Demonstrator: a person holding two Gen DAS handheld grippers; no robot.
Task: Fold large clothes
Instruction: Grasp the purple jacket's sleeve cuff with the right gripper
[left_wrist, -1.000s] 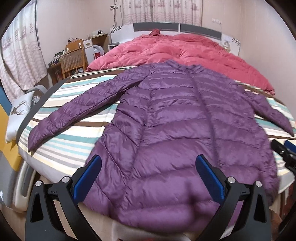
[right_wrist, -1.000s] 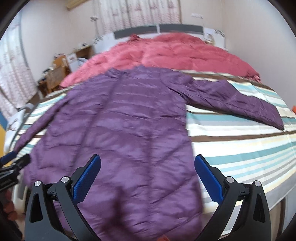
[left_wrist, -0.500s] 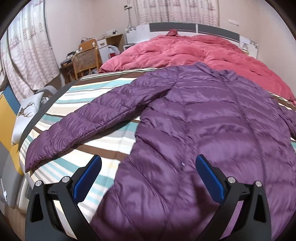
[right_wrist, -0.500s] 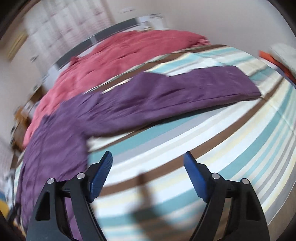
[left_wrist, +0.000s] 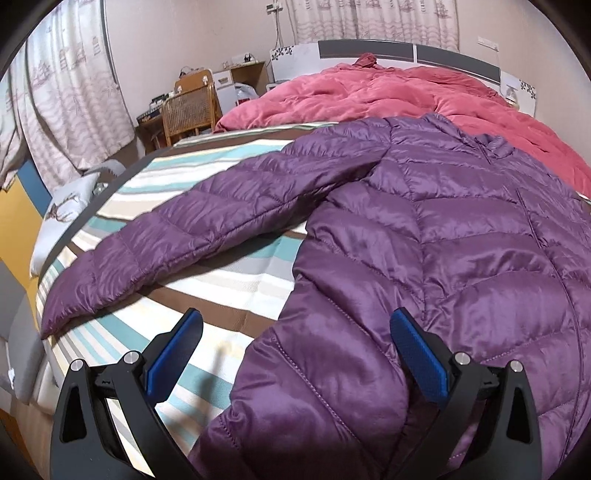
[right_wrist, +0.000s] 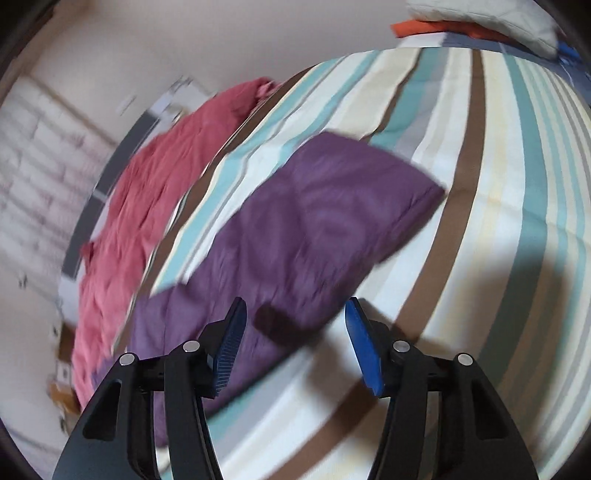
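A purple quilted down coat (left_wrist: 443, 258) lies spread flat on the striped bed sheet (left_wrist: 229, 280). Its left sleeve (left_wrist: 207, 232) stretches out toward the bed's left edge. My left gripper (left_wrist: 295, 350) is open and empty, hovering over the coat's left side seam near the hem. In the blurred right wrist view the coat's right sleeve (right_wrist: 295, 236) lies across the sheet (right_wrist: 498, 221), its cuff toward the right. My right gripper (right_wrist: 293, 343) is open and empty, just above the sleeve's lower edge.
A pink-red duvet (left_wrist: 388, 92) is piled at the head of the bed, also in the right wrist view (right_wrist: 159, 177). A wicker chair (left_wrist: 188, 110) and desk stand left of the bed. A white cushion (left_wrist: 62, 218) lies at the bed's left edge. Orange and white items (right_wrist: 461, 22) sit beyond the bed's right side.
My left gripper moved left and closer toward the coat's left side and sleeve. My right gripper swung right and came down over the right sleeve, its jaws narrower than before.
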